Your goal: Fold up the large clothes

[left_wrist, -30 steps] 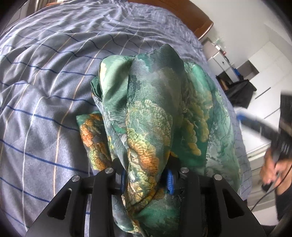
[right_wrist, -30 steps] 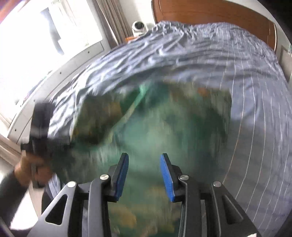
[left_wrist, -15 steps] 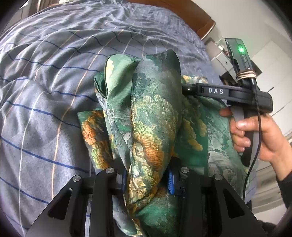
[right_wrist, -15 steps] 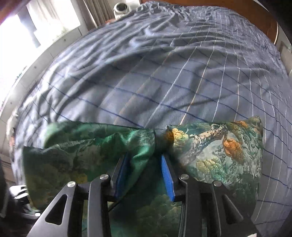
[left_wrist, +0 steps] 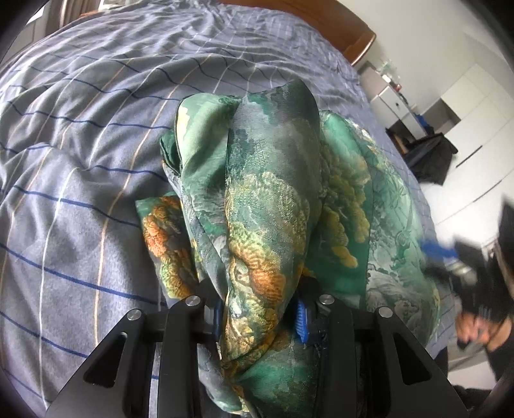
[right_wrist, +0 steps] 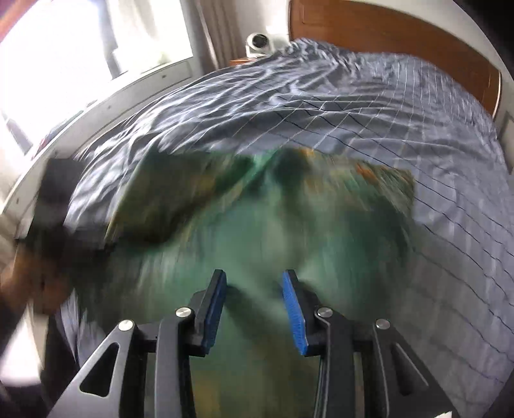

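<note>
Left wrist view first: the left gripper [left_wrist: 258, 316] has its jaws pinched on a thick bunch of the garment [left_wrist: 273, 205], a green silky cloth printed with orange and yellow patches. The bunch rises from between the blue pads [left_wrist: 301, 320] and stands up in a tall fold, with more of the cloth spread out flat to the right and a small printed corner poking out at the lower left. All of it sits on the bed [left_wrist: 80, 135], near its right-hand edge, on a grey-blue cover crossed with dark blue and pale lines. A wooden headboard [left_wrist: 340, 29] curves along the top. Off to the right stand white cabinets [left_wrist: 462, 106] and something dark slumped on the floor by them. At the far right edge the right gripper [left_wrist: 440, 254] is a blur of black and blue, with a hand [left_wrist: 472, 324] blurred below it.

Right wrist view: the right gripper [right_wrist: 255, 310] hangs over the garment [right_wrist: 289, 231] with its jaws spread apart and nothing between the blue pads [right_wrist: 294, 316]; the cloth lies below them, smeared by motion. It covers the near part of the bed [right_wrist: 401, 106], and a fold sticks up at the left. A dark blur at the left edge looks like the left gripper [right_wrist: 54, 189], though I cannot make out its jaws from here. A bright window [right_wrist: 80, 54] fills the upper left, and a small white camera-like thing [right_wrist: 260, 41] sits beside the headboard [right_wrist: 401, 35].
</note>
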`<action>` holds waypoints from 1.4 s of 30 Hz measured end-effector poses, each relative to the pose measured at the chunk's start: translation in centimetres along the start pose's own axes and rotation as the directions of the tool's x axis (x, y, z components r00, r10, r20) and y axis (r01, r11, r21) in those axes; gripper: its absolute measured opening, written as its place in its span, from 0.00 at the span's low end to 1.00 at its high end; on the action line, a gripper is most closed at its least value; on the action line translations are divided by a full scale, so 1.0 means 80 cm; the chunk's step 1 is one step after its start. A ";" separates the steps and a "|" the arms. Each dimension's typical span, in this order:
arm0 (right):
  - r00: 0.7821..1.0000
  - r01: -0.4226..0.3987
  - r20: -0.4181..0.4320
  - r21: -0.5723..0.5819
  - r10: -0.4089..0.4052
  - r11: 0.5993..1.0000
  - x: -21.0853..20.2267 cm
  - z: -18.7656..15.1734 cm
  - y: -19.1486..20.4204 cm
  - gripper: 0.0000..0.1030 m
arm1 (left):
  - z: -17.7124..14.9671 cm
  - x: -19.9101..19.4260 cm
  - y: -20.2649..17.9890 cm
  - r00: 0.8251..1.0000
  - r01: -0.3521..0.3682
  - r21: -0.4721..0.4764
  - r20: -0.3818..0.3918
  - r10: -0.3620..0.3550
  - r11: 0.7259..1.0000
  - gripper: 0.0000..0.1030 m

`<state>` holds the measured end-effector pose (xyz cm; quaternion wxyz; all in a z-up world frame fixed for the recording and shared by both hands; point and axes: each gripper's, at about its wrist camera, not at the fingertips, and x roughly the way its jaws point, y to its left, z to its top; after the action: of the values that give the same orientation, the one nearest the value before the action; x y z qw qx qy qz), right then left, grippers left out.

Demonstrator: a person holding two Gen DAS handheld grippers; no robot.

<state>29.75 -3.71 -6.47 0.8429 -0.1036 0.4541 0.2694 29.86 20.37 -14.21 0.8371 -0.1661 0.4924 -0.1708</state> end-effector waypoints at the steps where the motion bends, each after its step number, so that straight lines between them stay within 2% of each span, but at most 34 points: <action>1: 1.000 0.003 0.000 -0.005 -0.003 1.000 -0.014 -0.022 0.002 0.36 | 0.000 0.000 0.000 1.000 0.000 0.003 0.000 0.000 1.000 0.34; 4: 1.000 -0.001 0.023 0.024 0.001 1.000 -0.052 -0.079 0.008 0.36 | 0.000 0.001 0.004 1.000 0.011 -0.007 0.000 -0.011 1.000 0.35; 7: 0.999 -0.020 0.037 0.087 0.017 0.996 -0.062 -0.109 0.006 0.36 | 0.000 0.002 0.008 1.000 0.020 -0.013 -0.001 -0.020 1.000 0.35; 9: 0.999 -0.016 0.030 0.111 0.013 0.994 -0.050 -0.113 0.001 0.37 | 0.000 0.002 0.008 1.000 0.014 -0.010 -0.002 -0.014 1.000 0.36; 11: 0.998 -0.040 -0.040 0.154 0.047 0.987 -0.018 -0.111 -0.006 0.37 | 0.000 0.003 0.007 1.000 0.006 -0.006 0.000 -0.006 1.000 0.36; 14: 0.997 -0.032 -0.060 0.124 0.039 0.992 0.001 -0.117 -0.005 0.37 | -0.001 0.004 0.005 1.000 -0.001 -0.008 0.003 0.001 1.000 0.37; 20: 1.000 -0.018 -0.010 0.146 0.020 0.989 -0.022 -0.120 -0.001 0.38 | -0.001 -0.002 0.002 1.000 0.000 -0.032 0.016 0.001 0.999 0.38; 22: 1.000 0.011 0.018 0.145 -0.014 0.989 -0.041 -0.124 0.002 0.46 | -0.002 -0.009 -0.003 1.000 -0.010 -0.036 0.028 0.011 0.999 0.41; 24: 0.998 0.045 0.040 0.161 -0.052 0.986 -0.057 -0.126 0.007 0.69 | -0.003 -0.018 -0.011 0.999 -0.016 -0.040 0.046 0.018 0.999 0.44; 26: 0.995 0.055 0.065 0.191 -0.069 0.980 -0.077 -0.130 0.006 0.74 | -0.004 -0.031 -0.019 0.997 -0.030 -0.046 0.066 0.033 0.999 0.51; 28: 0.992 0.081 0.083 0.207 -0.100 0.975 -0.094 -0.133 0.003 0.74 | -0.006 -0.043 -0.025 0.994 -0.063 -0.058 0.085 0.067 0.996 0.69; 31: 0.982 0.120 0.116 0.209 -0.147 0.970 -0.111 -0.136 0.007 0.74 | -0.013 -0.073 -0.035 0.978 -0.143 -0.050 0.144 0.148 0.989 0.82; 34: 0.973 0.148 0.146 0.205 -0.180 0.967 -0.126 -0.140 0.008 0.75 | -0.022 -0.101 -0.038 0.952 -0.229 -0.047 0.196 0.234 0.972 0.93; 36: 0.968 0.160 0.161 0.202 -0.194 0.966 -0.133 -0.143 0.008 0.75 | -0.030 -0.116 -0.040 0.913 -0.336 -0.043 0.231 0.337 0.941 0.97; 38: 0.966 0.168 0.164 0.199 -0.202 0.965 -0.134 -0.144 0.009 0.75 | -0.037 -0.121 -0.041 0.883 -0.412 -0.027 0.235 0.406 0.911 0.99; 42: 0.965 0.168 0.168 0.190 -0.201 0.967 -0.132 -0.145 0.017 0.75 | -0.051 -0.119 -0.039 0.838 -0.520 0.048 0.224 0.498 0.853 0.99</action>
<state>16.10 -11.21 -4.28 0.9089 -0.0459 0.3834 0.1574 21.57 21.43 -7.37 0.9059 -0.0009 0.4206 0.0498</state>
